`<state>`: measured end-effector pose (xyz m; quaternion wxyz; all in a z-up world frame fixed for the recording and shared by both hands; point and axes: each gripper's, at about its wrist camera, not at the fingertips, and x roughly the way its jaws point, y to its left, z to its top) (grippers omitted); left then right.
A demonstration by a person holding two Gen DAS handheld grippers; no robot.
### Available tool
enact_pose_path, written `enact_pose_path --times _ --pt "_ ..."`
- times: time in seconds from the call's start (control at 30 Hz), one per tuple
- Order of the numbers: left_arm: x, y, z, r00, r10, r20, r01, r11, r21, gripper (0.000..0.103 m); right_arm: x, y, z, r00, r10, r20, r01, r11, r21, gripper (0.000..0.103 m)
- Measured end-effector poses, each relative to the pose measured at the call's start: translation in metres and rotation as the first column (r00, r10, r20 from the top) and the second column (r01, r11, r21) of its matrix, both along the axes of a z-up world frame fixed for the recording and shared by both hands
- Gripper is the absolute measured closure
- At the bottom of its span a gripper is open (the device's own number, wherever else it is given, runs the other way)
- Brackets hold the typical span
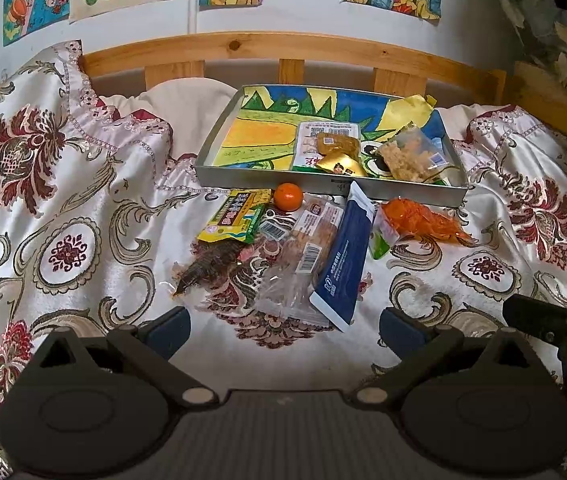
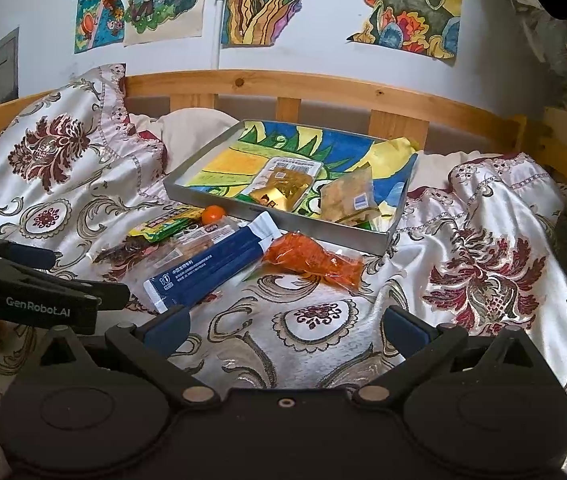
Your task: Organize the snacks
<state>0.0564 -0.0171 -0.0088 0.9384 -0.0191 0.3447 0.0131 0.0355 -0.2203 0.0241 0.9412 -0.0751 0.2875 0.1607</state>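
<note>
A grey tray (image 1: 267, 183) (image 2: 211, 204) lined with a colourful drawing lies on the bed and holds several snack packets (image 1: 335, 148) (image 2: 347, 196). In front of it lie loose snacks: a yellow-green packet (image 1: 235, 216) (image 2: 167, 224), a small orange (image 1: 288, 196) (image 2: 213, 214), a clear biscuit packet (image 1: 299, 256), a dark blue packet (image 1: 347, 256) (image 2: 211, 264), an orange packet (image 1: 415, 220) (image 2: 311, 258) and a brown snack (image 1: 207, 268). My left gripper (image 1: 283, 326) is open and empty, just short of the loose pile. My right gripper (image 2: 285, 330) is open and empty, short of the orange packet.
The patterned white and maroon bedspread (image 1: 63, 208) (image 2: 483, 272) is creased. A wooden headboard (image 1: 283, 50) (image 2: 283, 88) and a pillow (image 1: 179, 100) stand behind the tray. The other gripper shows at the right edge of the left wrist view (image 1: 555, 328) and the left edge of the right wrist view (image 2: 43, 292).
</note>
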Motion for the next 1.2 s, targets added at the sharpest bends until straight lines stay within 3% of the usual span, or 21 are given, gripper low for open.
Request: enact_pose_path --times 0.47,0.67,0.93,1.07,1.2 --pt "0.009 -0.005 0.002 0.999 0.002 0.032 -0.004 0.999 0.051 0.000 0.019 -0.008 0.014 1.000 0.015 -0.005 -0.015 1.000 0.024 0.001" --pt "0.021 -0.013 -0.001 0.999 -0.034 0.041 0.031 0.997 0.074 0.000 0.040 -0.012 0.020 0.999 0.027 0.045 -0.026 0.999 -0.018 0.001" --pt "0.046 -0.027 -0.009 0.994 -0.110 0.022 0.107 0.988 0.109 0.000 0.082 -0.017 -0.002 0.993 0.102 0.051 -0.097 0.990 -0.099 0.001" --pt "0.057 -0.037 -0.012 0.980 -0.200 -0.007 0.199 0.972 0.127 0.000 0.104 -0.021 -0.013 0.990 0.136 0.029 -0.133 0.988 -0.085 0.001" --pt "0.063 -0.050 -0.013 0.946 -0.325 -0.027 0.324 0.930 0.172 0.000 0.114 -0.013 -0.028 0.972 0.235 0.025 -0.227 0.959 -0.172 0.001"
